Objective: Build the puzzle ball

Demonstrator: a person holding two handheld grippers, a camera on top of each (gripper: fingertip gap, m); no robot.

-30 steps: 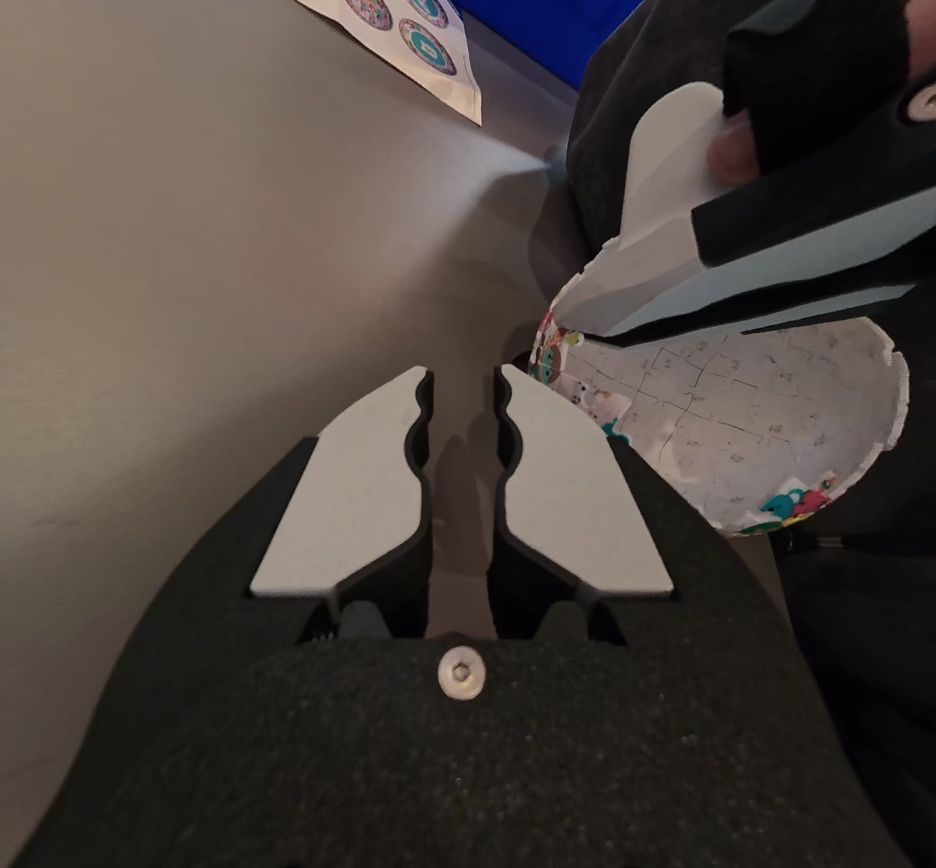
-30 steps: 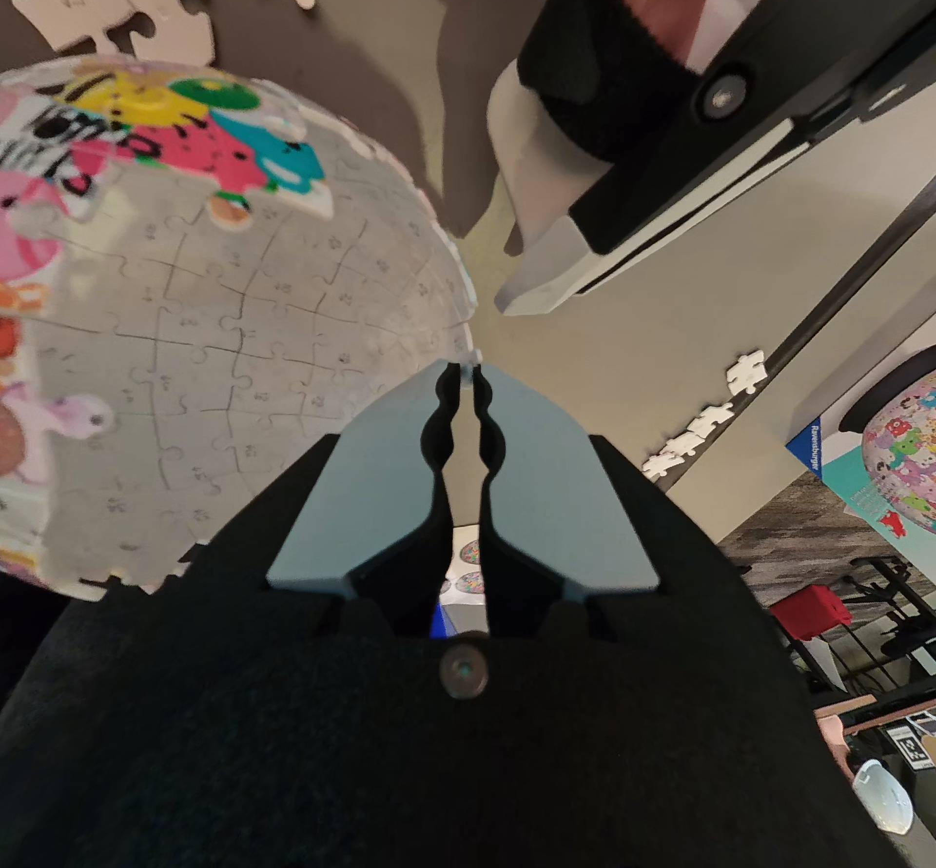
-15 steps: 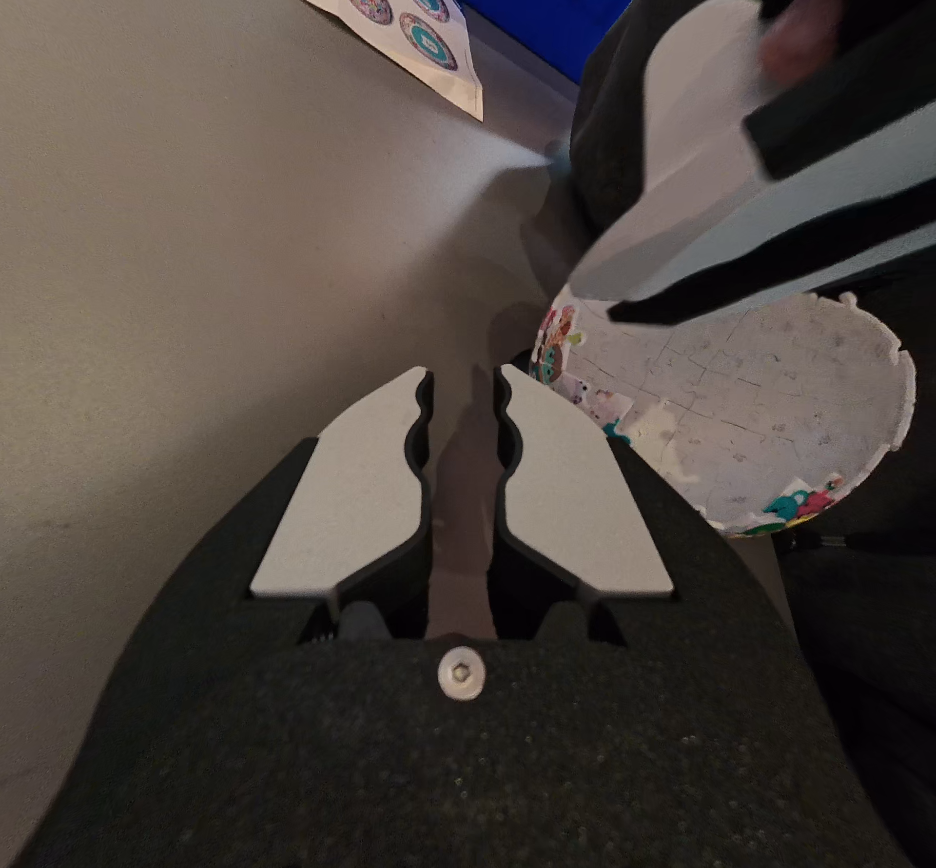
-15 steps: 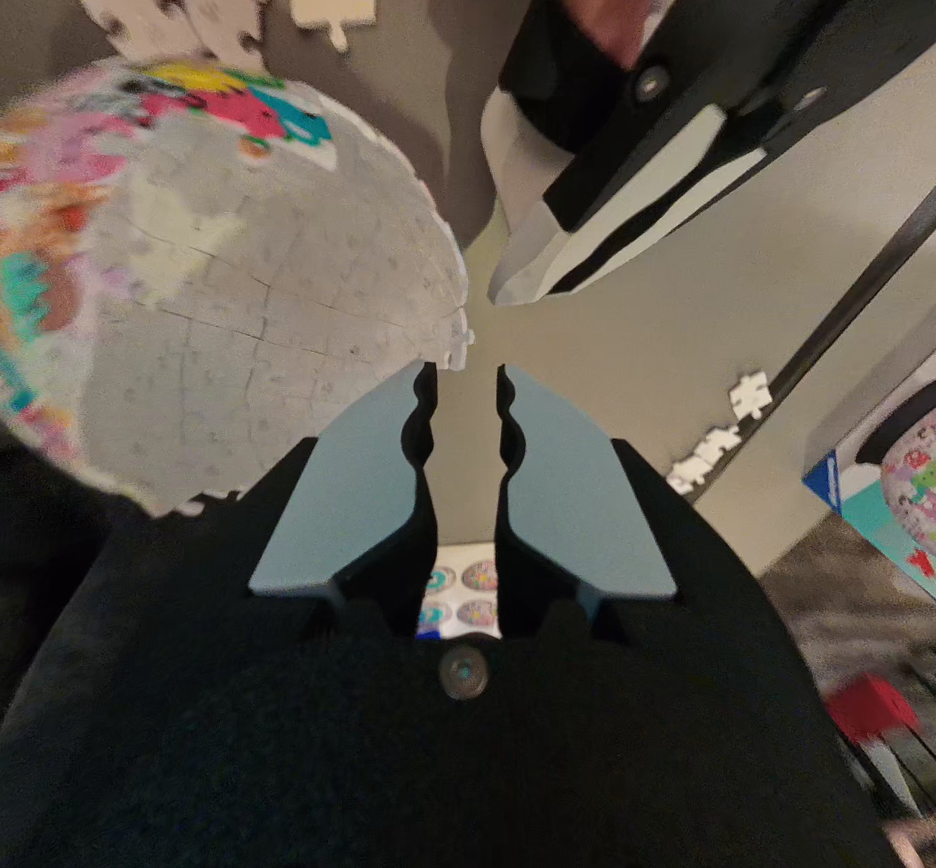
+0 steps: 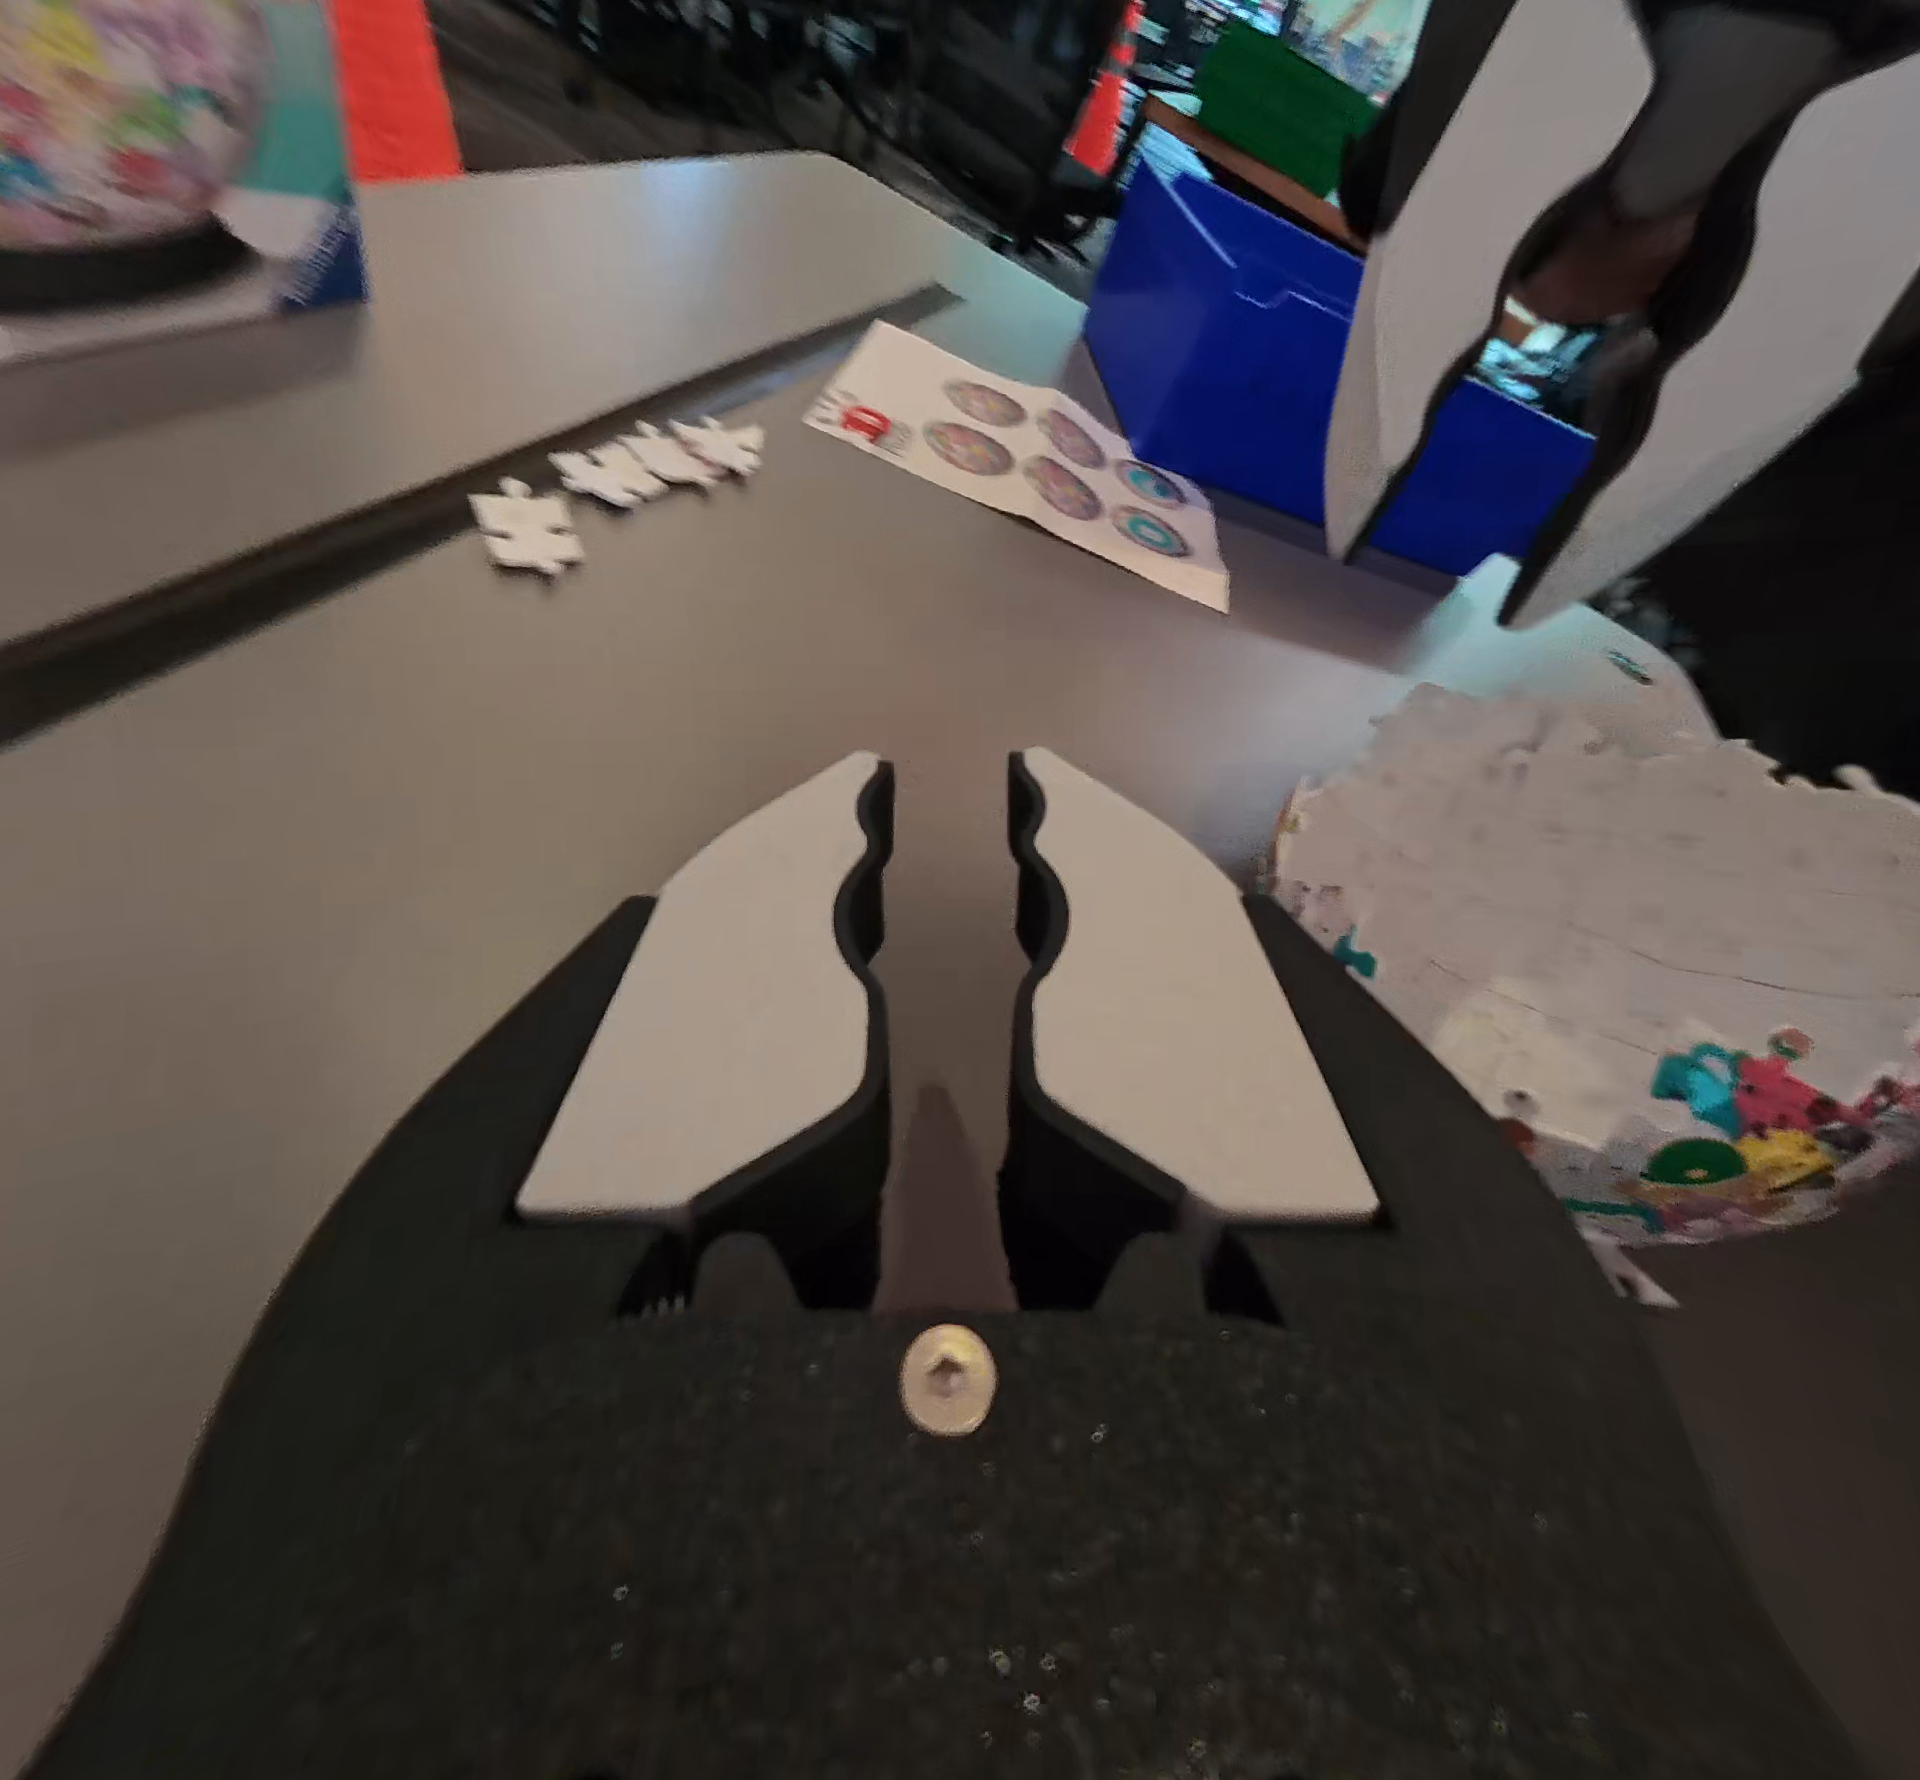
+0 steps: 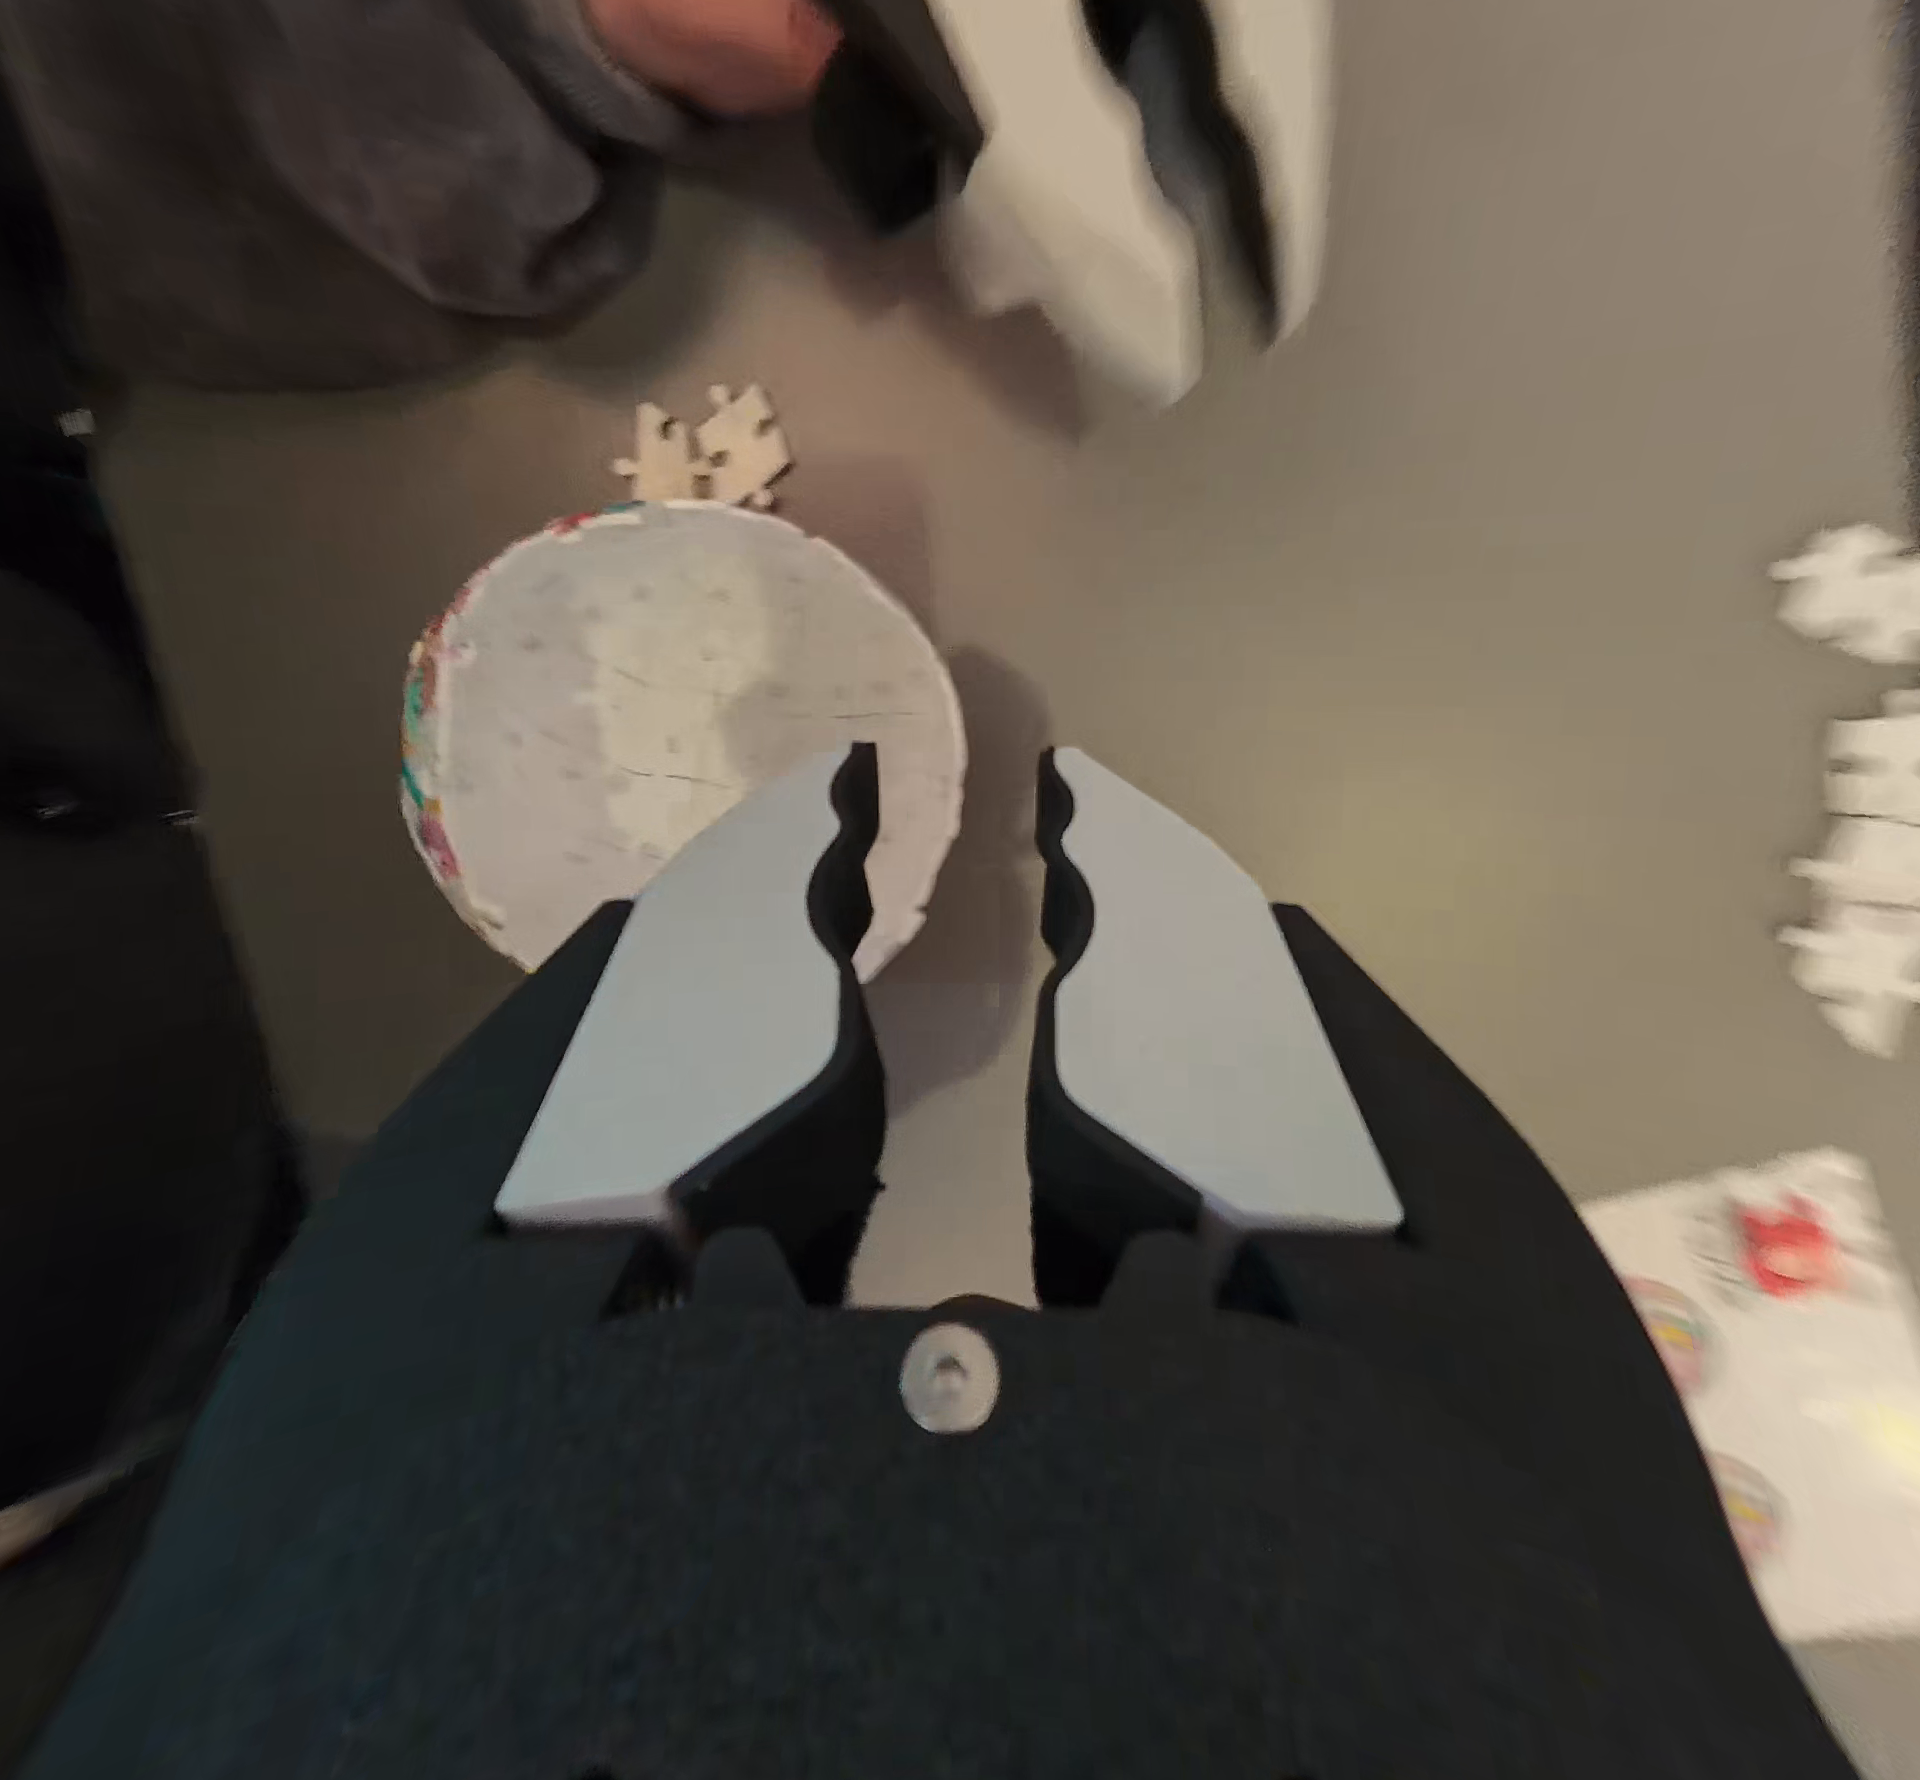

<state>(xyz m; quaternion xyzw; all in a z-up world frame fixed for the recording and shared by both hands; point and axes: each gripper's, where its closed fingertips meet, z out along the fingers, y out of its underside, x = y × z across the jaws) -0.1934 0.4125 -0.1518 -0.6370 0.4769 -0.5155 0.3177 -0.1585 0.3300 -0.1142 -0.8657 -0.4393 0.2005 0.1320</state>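
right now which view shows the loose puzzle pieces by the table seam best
The left wrist view: the loose pieces lie in a row along the seam of the table, their outlines readable. The right wrist view catches them only at its right edge, smeared by motion blur.

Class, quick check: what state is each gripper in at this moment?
Left gripper: open, holding nothing.
Right gripper: open, holding nothing, above the puzzle ball.

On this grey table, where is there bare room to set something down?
Bare: the wide stretch of table between the loose pieces and the half-built puzzle ball. Crowded: around the ball, with the instruction sheet beyond and two pieces beside it.
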